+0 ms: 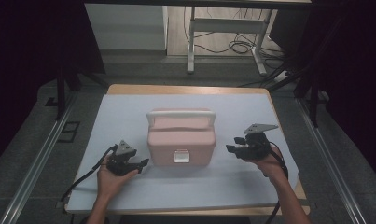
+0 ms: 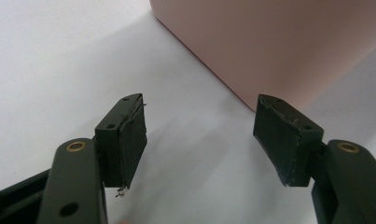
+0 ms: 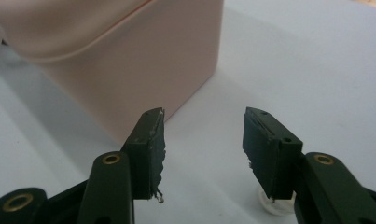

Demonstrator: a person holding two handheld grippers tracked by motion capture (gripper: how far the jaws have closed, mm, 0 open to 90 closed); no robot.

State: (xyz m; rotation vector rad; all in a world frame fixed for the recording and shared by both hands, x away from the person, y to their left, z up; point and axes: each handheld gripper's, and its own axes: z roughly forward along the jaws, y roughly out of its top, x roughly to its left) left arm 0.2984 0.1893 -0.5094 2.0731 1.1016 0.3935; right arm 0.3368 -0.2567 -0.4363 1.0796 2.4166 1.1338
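The pink plastic lunch box with the white handle [image 1: 180, 140] is flanked by both claws, left claw [image 1: 142, 163] and right claw [image 1: 231, 149] spread, nothing pinched. Probably best if both sides get squeezed evenly, low down, so it's not tipped.

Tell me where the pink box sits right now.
In the high view the pink box stands at the middle of the white mat, between the left gripper and the right gripper, touching neither.
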